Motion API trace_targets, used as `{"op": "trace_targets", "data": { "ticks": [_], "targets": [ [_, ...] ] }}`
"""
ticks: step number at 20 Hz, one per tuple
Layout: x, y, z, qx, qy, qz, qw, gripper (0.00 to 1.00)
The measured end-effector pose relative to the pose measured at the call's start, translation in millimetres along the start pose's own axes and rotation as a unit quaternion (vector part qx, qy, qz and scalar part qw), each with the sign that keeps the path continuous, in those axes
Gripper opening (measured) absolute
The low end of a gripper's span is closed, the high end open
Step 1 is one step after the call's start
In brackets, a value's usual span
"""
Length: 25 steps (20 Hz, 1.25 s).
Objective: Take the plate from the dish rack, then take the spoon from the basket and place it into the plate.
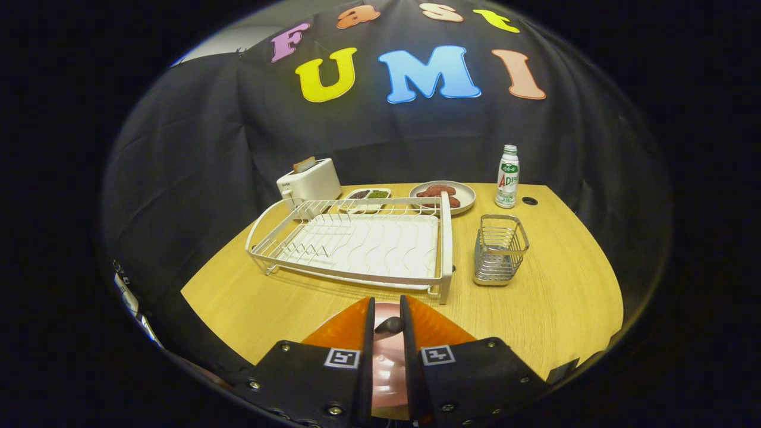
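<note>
Gripper view: spoon over plate, lower centre of frame.

Spoon (389,325), dark, seen between the gripper (387,309) fingers, which stand narrow and appear to pinch it; only a short rounded part shows, so its long axis and heading cannot be told; pink plate (387,368) lies directly beneath on the table (553,297), apparently the drop spot; dish rack (357,241), bare, mid frame; wire basket (500,249) just right of it; toaster (309,181), snack tray (365,197), food plate (443,195) and bottle (507,177) upper centre.
</note>
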<state>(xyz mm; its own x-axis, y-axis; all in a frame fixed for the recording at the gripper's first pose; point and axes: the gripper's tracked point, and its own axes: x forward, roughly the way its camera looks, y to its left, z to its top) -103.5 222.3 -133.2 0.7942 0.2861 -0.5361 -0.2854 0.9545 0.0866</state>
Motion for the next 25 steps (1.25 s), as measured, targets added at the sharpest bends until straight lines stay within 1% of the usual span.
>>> {"op": "trace_targets", "data": {
  "ticks": [2, 3, 6, 9, 12, 15, 17, 21, 24, 25],
  "targets": [
    [-3.1, -5.8, 7.1, -0.001, -0.008, -0.002, 1.0, 0.28],
    [-5.5, -11.5, 12.7, -0.002, -0.013, -0.006, 1.0, 0.33],
    [-10.4, -27.3, 36.8, -0.01, -0.041, -0.023, 0.999, 0.33],
    [-21.3, -46.6, 72.0, -0.017, -0.081, -0.051, 0.995, 0.33],
    [-33.9, -63.1, 110.5, -0.027, -0.125, -0.078, 0.989, 0.33],
    [-43.1, -77.6, 144.5, -0.025, -0.163, -0.1, 0.981, 0.33],
    [-48.5, -84.0, 163.7, -0.022, -0.186, -0.109, 0.976, 0.33],
    [-60.6, -99.8, 187.9, -0.029, -0.213, -0.131, 0.968, 0.33],
    [-62.2, -105.3, 191.2, -0.038, -0.216, -0.135, 0.966, 0.35],
    [-64.2, -105.0, 192.4, -0.04, -0.217, -0.131, 0.967, 0.36]
  ]
}}
